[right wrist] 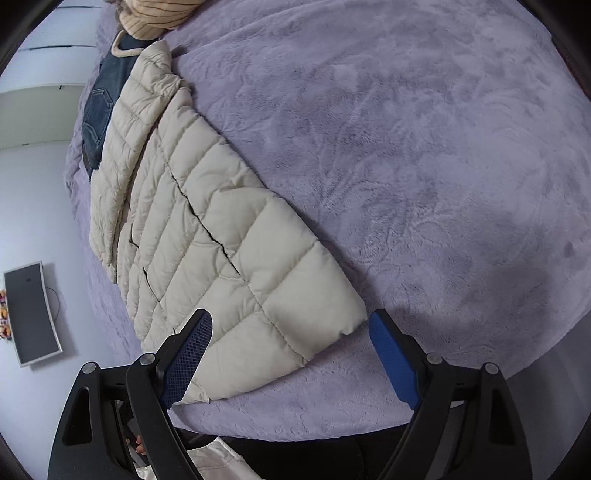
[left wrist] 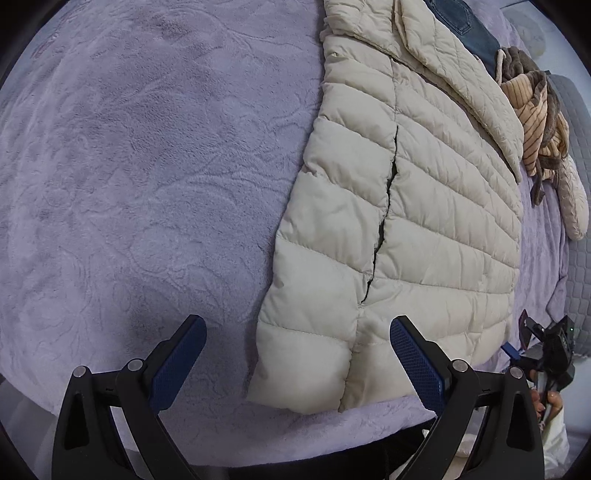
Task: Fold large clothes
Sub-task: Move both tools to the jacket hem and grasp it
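A cream quilted puffer jacket (left wrist: 406, 206) lies flat on a lilac plush bedspread (left wrist: 147, 184), its hem toward me, front closed, a sleeve folded over its right side. My left gripper (left wrist: 297, 354) is open and empty, hovering over the hem's left corner. In the right wrist view the jacket (right wrist: 221, 258) runs from upper left to the lower middle. My right gripper (right wrist: 290, 350) is open and empty above the hem's right corner. The right gripper also shows in the left wrist view (left wrist: 546, 350) beside the jacket's right edge.
Blue jeans (left wrist: 469, 26) lie under the jacket's top end. A striped tan and brown garment (left wrist: 535, 110) is piled past them. The bedspread (right wrist: 406, 166) spreads wide beside the jacket. The bed's near edge runs just under both grippers. A monitor (right wrist: 31, 314) stands off the bed.
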Demonstrator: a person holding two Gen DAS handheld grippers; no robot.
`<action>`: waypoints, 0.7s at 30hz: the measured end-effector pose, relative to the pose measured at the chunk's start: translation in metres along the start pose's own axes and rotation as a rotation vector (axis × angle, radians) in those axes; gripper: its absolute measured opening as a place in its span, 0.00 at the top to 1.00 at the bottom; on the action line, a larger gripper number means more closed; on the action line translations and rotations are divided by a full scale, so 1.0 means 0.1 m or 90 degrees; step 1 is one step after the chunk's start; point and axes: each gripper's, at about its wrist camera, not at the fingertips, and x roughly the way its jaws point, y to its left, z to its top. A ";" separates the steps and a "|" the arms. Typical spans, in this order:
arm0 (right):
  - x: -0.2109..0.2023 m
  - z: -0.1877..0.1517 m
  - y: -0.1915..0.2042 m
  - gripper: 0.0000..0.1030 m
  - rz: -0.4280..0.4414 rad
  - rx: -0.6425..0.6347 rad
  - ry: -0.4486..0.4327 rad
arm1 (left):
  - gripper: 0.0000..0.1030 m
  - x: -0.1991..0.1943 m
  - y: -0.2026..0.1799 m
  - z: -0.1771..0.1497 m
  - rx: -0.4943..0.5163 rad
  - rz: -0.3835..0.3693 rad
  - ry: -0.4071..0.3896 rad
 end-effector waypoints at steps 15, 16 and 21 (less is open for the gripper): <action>0.60 -0.08 0.36 0.13 0.147 -0.005 0.069 | 0.03 0.38 -0.46 -0.01 0.043 -0.043 0.051; 0.60 -0.09 0.39 0.13 0.148 -0.010 0.071 | 0.04 0.37 -0.46 -0.01 0.043 -0.046 0.047; 0.52 -0.09 0.40 0.13 0.148 -0.008 0.066 | 0.53 0.32 -0.38 -0.02 0.042 -0.039 0.053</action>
